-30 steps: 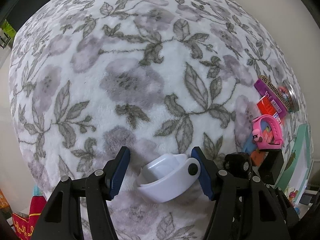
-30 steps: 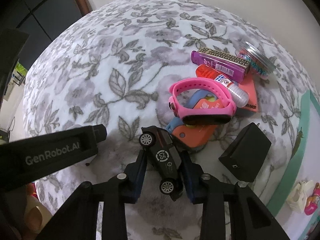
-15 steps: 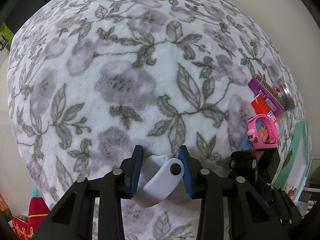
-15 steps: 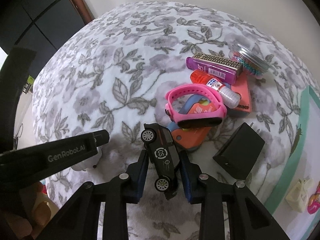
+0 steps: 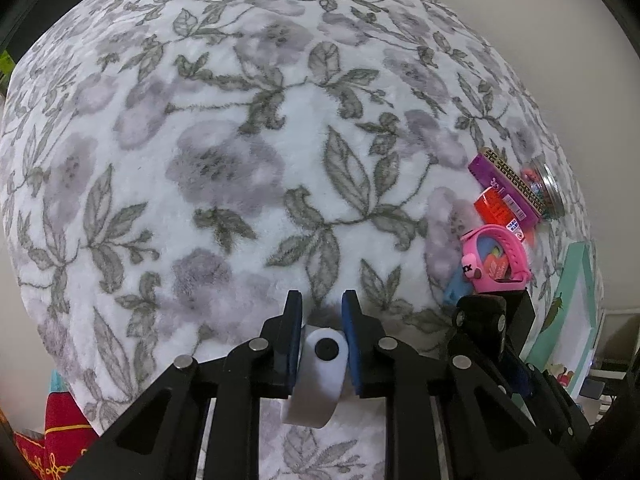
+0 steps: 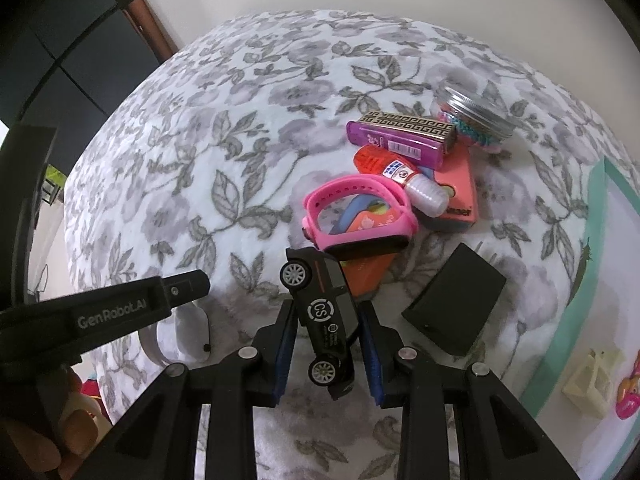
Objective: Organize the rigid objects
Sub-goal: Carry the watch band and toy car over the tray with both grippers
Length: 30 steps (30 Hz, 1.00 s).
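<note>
Nearest, the left gripper (image 5: 319, 322) is clamped on a white wristband (image 5: 319, 368), its blue pads pressing both flat sides of the strap, whose black stud faces up. From the right wrist view the band hangs as a white loop (image 6: 182, 334) beneath the left tool, over the near left part of the floral blanket (image 5: 240, 128).

Just to the right, the right gripper (image 6: 326, 338) holds a black toy car (image 6: 322, 316) by its sides. The car is tilted, nose pointing away, wheels toward the left, a round white logo on its roof.

Beyond the car's nose sits a pink watch band (image 6: 356, 216), looped and lying on orange and blue flat pieces I cannot identify. A black block (image 6: 454, 300) lies to the right of the car, apart from it.

Farther on, an orange bottle with a clear cap (image 6: 396, 176) rests across a coral-coloured box (image 6: 460, 192). Behind these lies a purple box with a gold patterned side (image 6: 404, 138), and touching its far right end a jar with a metal lid (image 6: 474, 120), lying on its side with coloured beads within.

Along the blanket's right edge runs a teal-framed tray (image 6: 596, 184).
</note>
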Available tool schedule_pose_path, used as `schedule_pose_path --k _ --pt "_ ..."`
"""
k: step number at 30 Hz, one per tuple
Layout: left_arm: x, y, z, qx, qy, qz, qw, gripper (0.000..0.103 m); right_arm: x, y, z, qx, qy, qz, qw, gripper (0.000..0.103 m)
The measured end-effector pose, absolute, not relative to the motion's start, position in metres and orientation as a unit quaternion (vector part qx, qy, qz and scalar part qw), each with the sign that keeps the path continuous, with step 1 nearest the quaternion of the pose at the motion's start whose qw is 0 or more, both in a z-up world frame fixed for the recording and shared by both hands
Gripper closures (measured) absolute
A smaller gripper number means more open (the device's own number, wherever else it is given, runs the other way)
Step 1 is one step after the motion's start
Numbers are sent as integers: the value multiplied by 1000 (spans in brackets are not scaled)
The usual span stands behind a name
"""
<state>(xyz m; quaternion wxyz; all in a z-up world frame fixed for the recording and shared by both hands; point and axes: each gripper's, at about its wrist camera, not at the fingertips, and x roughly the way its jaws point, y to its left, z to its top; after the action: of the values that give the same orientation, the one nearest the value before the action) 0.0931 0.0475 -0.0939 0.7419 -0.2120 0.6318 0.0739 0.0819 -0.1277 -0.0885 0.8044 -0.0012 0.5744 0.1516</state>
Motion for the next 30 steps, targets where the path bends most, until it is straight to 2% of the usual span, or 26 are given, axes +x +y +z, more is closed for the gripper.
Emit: schedule_pose_path --k 11,15,21,30 --pt "93 38 -69 -233 615 42 752 82 81 -132 -83 11 568 148 810 70" --pt "94 26 -37 -247 586 -2 772 82 81 -149 -64 32 548 141 824 70" --pt "93 -13 4 -232 549 -73 800 82 75 -191 -25 69 505 116 852 70" --pt "91 -107 1 -176 564 -144 794 82 67 -274 3 127 469 46 873 70"
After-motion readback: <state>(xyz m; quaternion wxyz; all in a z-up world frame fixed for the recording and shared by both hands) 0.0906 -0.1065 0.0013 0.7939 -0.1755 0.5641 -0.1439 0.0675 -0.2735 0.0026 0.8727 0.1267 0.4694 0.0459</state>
